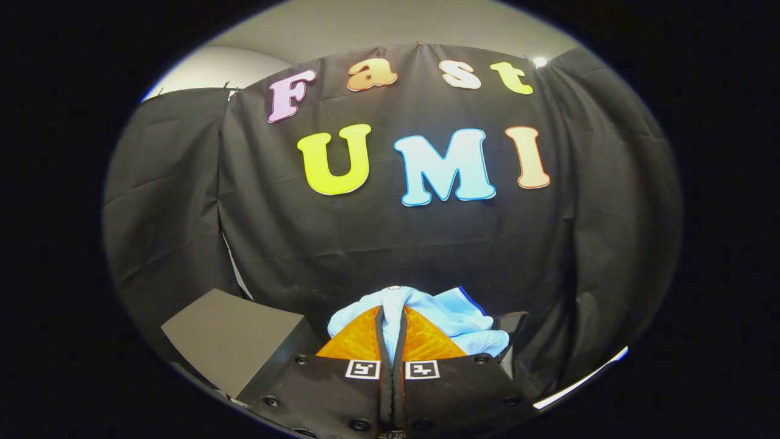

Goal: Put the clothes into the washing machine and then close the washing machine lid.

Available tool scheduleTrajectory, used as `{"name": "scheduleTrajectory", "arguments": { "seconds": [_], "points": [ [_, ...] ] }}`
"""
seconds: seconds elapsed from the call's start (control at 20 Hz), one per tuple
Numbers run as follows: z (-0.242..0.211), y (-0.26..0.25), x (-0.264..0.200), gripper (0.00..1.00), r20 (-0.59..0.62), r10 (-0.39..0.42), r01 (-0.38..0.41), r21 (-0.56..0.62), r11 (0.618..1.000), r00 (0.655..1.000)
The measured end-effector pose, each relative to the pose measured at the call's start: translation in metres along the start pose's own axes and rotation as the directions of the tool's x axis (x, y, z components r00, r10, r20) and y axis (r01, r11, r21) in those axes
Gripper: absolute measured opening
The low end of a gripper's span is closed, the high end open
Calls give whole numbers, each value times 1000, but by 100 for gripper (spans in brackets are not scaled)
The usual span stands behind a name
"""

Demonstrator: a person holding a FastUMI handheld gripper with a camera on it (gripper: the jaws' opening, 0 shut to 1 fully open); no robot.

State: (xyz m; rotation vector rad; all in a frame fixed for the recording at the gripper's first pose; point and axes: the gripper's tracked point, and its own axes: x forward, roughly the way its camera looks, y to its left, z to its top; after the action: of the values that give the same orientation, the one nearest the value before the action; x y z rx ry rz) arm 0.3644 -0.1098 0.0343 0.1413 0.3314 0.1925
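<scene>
Gripper view: hand-held gripper (392, 326) is nearly closed, its two orange fingers (356, 341) pinched on a fold of the light blue garment (454, 317), so the clothes are in the grasp, bunched just ahead of and around the fingertips, with a strip of fabric running down the narrow gap between the pads. Most of the cloth spills to the right of the fingers and a smaller lump sits to the left; a dark blue trim edge shows at the far right of the bundle. Gripper is raised and pointing level at the booth's black wall, garment lifted with it. Near left, below the fingers, a dark grey flat panel (234, 341) tilts up; I'd guess it is the washing machine lid or top, but can't confirm, and the drum opening isn't something I can make out here. A dark block pokes out just right of the cloth, identity unclear. Judgement: step in hand is carrying the garment to the machine, task early, nothing loaded and lid not closed. To do it well: keep the pinch firm, since the grip is on one fold and the loose mass on the right could drag it out; tip the gripper down to find the opening before moving in; bring the hanging bulk over the opening first, lower until cloth is inside the rim, then release. Check no sleeve hangs over the edge before going for the lid.
</scene>
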Motion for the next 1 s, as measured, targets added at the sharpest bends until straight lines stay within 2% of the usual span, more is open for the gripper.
{"name": "scheduleTrajectory", "arguments": {
  "seconds": [0.3,0.65,1.0],
  "points": [
    [-47,-10,7,1,-50,17,-19,-39,999,999],
    [-130,-16,40,1,-173,27,-37,-51,998,985],
    [-203,-32,66,1,-268,-35,18,-65,998,963]
  ]
}}
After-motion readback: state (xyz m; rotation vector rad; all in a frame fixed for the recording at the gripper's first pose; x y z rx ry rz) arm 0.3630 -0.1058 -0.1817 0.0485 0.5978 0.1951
